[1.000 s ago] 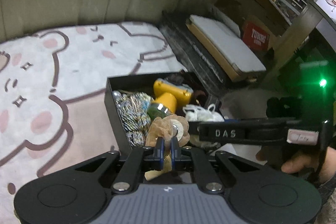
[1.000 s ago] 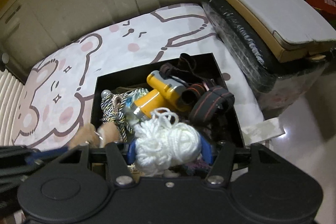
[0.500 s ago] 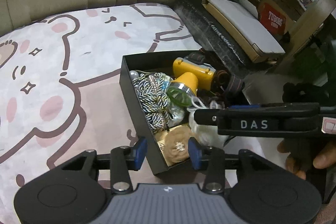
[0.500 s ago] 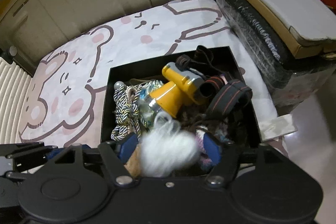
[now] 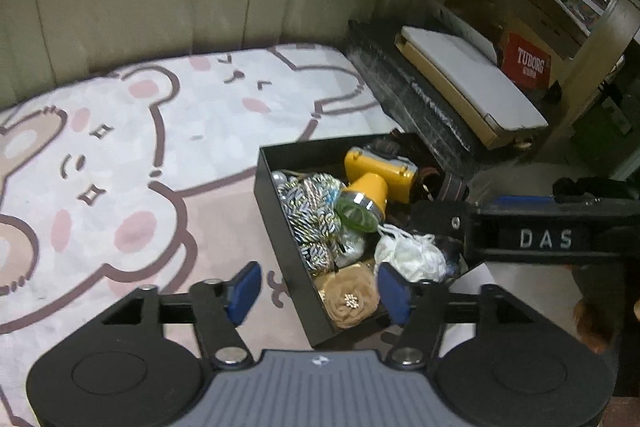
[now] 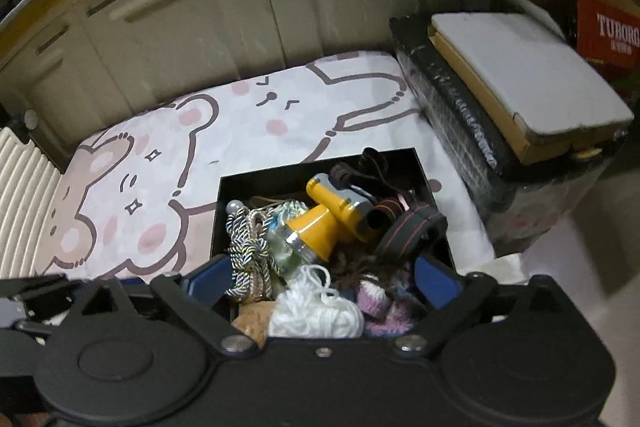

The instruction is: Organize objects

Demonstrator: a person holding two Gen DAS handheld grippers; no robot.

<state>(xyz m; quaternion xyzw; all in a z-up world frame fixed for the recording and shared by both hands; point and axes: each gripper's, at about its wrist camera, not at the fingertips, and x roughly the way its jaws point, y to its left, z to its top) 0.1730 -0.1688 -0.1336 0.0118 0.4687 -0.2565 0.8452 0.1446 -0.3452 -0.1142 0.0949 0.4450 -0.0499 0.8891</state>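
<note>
Released since a second ago, tan flower and white yarn lie in black box, both jaws opening, empty.

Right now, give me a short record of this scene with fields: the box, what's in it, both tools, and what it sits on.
box: black box, open top, on the mat
contents: yellow flashlight, braided cord, white yarn, tan flower, dark straps, purple knit
left tool: jaws opening, nothing gripped, over the box's near corner
right tool: jaws opening, nothing gripped, above the yarn
surface: bear mat
beside: wrapped black case
</note>
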